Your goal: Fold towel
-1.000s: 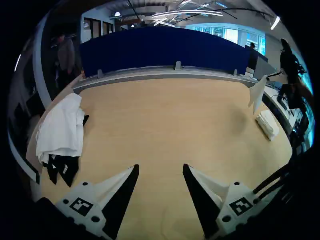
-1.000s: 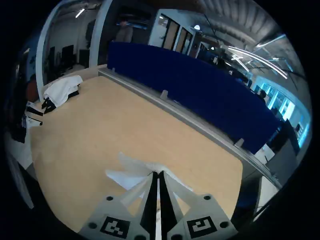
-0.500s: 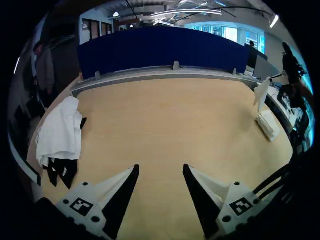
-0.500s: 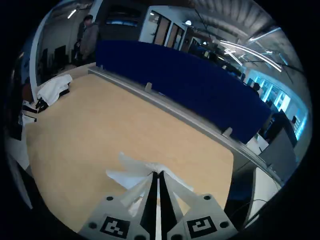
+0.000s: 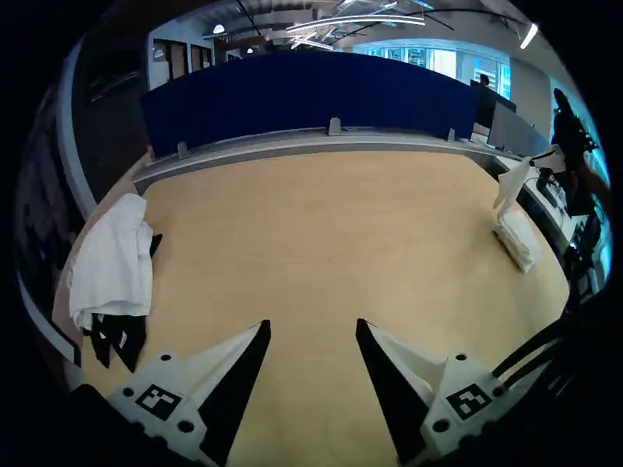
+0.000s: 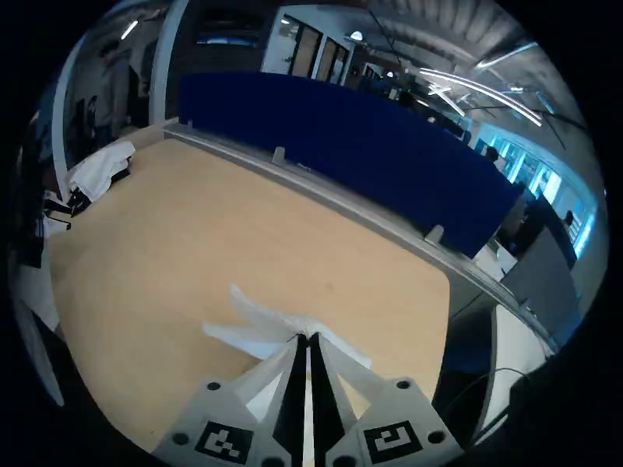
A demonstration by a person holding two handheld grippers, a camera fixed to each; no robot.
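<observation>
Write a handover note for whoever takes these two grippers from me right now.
Left gripper: open, empty, over the wooden table.
Right gripper: shut on a white towel, held up off the table.
Done: folded towels lie by the table's right edge in the left gripper view.
To do: fold the held towel, then the white pile lying on dark items at the left edge.

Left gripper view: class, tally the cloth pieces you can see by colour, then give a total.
White: 3 (crumpled pile, folded stack, hanging towel)
Black: 1 (black cloth under the crumpled pile)
Total: 4
</observation>
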